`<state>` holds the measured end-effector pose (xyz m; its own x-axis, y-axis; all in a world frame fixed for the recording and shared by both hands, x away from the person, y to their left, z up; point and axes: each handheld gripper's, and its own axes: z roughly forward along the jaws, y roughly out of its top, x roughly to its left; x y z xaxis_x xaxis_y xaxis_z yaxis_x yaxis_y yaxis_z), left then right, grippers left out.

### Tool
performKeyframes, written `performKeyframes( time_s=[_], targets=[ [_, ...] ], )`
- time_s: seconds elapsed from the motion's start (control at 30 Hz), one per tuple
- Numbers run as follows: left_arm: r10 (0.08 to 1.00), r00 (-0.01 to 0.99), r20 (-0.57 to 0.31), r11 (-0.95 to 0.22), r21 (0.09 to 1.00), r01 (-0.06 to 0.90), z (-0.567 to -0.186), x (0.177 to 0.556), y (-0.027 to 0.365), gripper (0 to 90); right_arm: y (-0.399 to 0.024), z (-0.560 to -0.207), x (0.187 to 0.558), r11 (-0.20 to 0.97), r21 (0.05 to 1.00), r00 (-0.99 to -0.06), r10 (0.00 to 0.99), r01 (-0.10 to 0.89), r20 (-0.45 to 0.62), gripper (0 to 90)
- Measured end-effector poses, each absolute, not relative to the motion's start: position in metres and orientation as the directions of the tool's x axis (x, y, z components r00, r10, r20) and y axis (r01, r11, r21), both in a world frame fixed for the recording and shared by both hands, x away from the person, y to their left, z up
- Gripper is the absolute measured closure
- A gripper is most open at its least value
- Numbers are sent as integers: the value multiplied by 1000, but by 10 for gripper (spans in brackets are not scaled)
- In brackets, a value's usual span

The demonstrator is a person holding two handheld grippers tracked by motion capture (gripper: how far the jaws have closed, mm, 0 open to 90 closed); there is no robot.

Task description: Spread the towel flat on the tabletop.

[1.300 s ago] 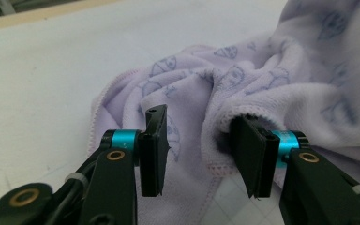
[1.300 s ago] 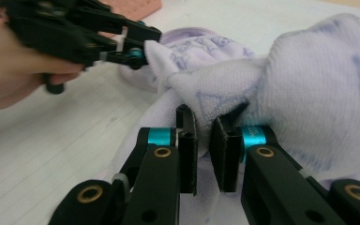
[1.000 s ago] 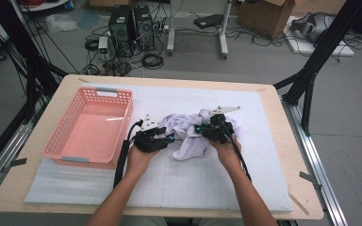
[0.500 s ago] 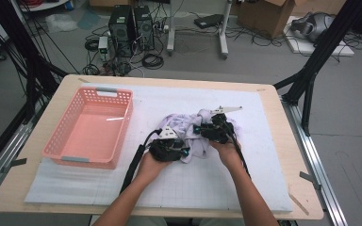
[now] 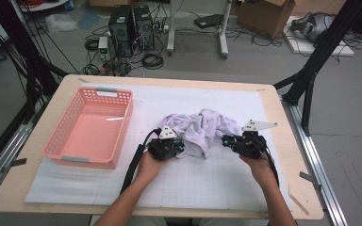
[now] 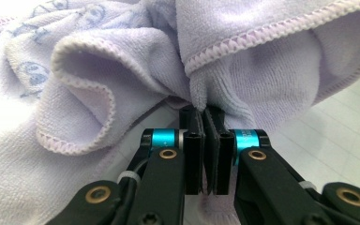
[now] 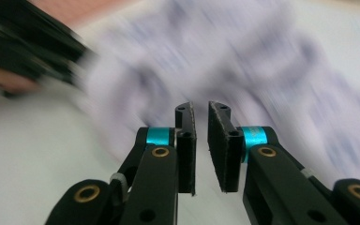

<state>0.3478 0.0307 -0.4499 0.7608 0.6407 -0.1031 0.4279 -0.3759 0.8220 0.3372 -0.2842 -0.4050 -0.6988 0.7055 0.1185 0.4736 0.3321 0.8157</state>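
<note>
A crumpled lavender towel (image 5: pixel 202 127) lies mid-table on the white mat. My left gripper (image 5: pixel 183 147) is at its near left edge. In the left gripper view the left gripper (image 6: pixel 201 112) has just closed and its jaws pinch a hemmed fold of the towel (image 6: pixel 122 70). My right gripper (image 5: pixel 227 140) is at the towel's right end and points left toward it. The right gripper view is blurred: the right gripper (image 7: pixel 200 108) has just been closing, a narrow gap remains, and nothing sits between the pads. The towel (image 7: pixel 243 61) lies beyond them.
A pink plastic basket (image 5: pixel 122 127) stands on the left of the table with nothing in it. The white gridded mat (image 5: pixel 193 188) is bare in front of the towel. The other hand and its gripper (image 7: pixel 23 37) show at the upper left of the right gripper view.
My left gripper moved right to the towel's near edge and shut on a fold. My right gripper swung right, and the towel now spreads wider to the right.
</note>
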Motion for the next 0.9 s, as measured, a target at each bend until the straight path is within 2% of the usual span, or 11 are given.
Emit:
performKeyframes(
  time_s=[0.13, 0.27, 0.5, 0.57, 0.63, 0.67, 0.73, 0.8, 0.83, 0.9],
  targets=[
    [643, 759, -101, -376, 822, 428, -450, 348, 31, 854, -286, -430, 348, 339, 775, -656, 744, 533, 127, 811],
    [648, 756, -95, -374, 824, 425, -449, 347, 31, 794, -267, -436, 359, 329, 794, -660, 742, 511, 118, 849],
    [664, 747, -36, -381, 843, 379, -441, 340, 37, 680, -239, -435, 359, 322, 827, -750, 640, 460, 167, 852],
    [673, 739, -22, -366, 858, 360, -440, 336, 42, 639, -234, -432, 355, 317, 835, -768, 614, 450, 181, 758],
    [681, 732, -32, -343, 869, 357, -443, 334, 47, 590, -229, -433, 356, 314, 828, -744, 645, 464, 173, 563],
    [684, 729, -39, -342, 865, 367, -444, 333, 50, 569, -227, -434, 357, 311, 817, -721, 671, 486, 174, 519],
    [687, 725, -48, -324, 873, 364, -445, 331, 53, 547, -220, -438, 360, 298, 804, -708, 676, 515, 203, 505],
    [687, 725, -36, -323, 879, 350, -445, 328, 57, 546, -211, -441, 361, 307, 801, -718, 665, 514, 207, 534],
    [689, 724, -36, -319, 882, 347, -444, 328, 59, 549, -207, -442, 361, 315, 799, -726, 655, 513, 208, 599],
    [697, 715, -57, -300, 883, 362, -443, 329, 62, 548, -204, -442, 361, 325, 798, -745, 630, 508, 218, 827]
  ],
)
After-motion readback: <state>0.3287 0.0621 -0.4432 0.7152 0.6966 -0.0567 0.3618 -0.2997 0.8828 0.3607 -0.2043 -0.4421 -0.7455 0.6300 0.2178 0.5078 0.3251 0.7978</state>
